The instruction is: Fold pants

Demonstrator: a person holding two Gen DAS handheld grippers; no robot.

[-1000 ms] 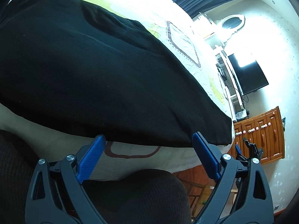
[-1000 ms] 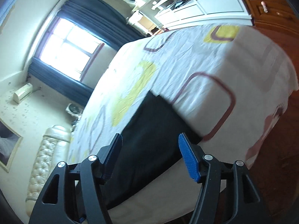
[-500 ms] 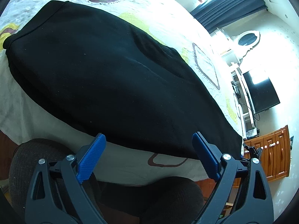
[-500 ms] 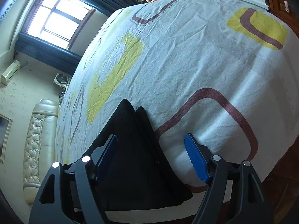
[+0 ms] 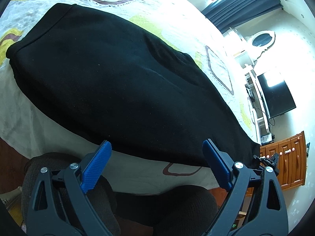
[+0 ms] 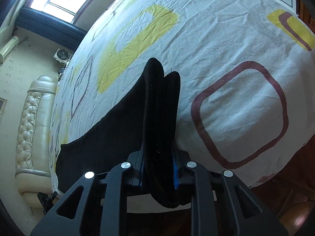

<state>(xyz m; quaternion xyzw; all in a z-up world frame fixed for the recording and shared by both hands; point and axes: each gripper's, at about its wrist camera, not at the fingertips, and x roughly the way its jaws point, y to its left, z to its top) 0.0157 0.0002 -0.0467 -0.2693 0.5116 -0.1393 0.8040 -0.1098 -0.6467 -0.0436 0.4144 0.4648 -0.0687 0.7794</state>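
Observation:
Black pants (image 5: 118, 82) lie flat along the near edge of the bed, waistband at the far left. My left gripper (image 5: 157, 165) is open and empty, its blue pads just short of the pants' near edge. In the right wrist view my right gripper (image 6: 158, 169) is shut on the leg ends of the pants (image 6: 159, 114), which stand up bunched between the jaws; the rest of the pants (image 6: 102, 137) trails off to the left on the sheet.
The bed sheet (image 6: 226, 63) is white with yellow and maroon squares. A padded headboard (image 6: 33, 118) is at the left. A TV (image 5: 275, 96) and wooden drawers (image 5: 289, 157) stand beyond the bed's foot. The person's dark-clad knees (image 5: 177, 206) are below the left gripper.
My right gripper moved in over the leg ends and shut on them. My left gripper drew back and tilted, bringing the waistband into view; it stays open.

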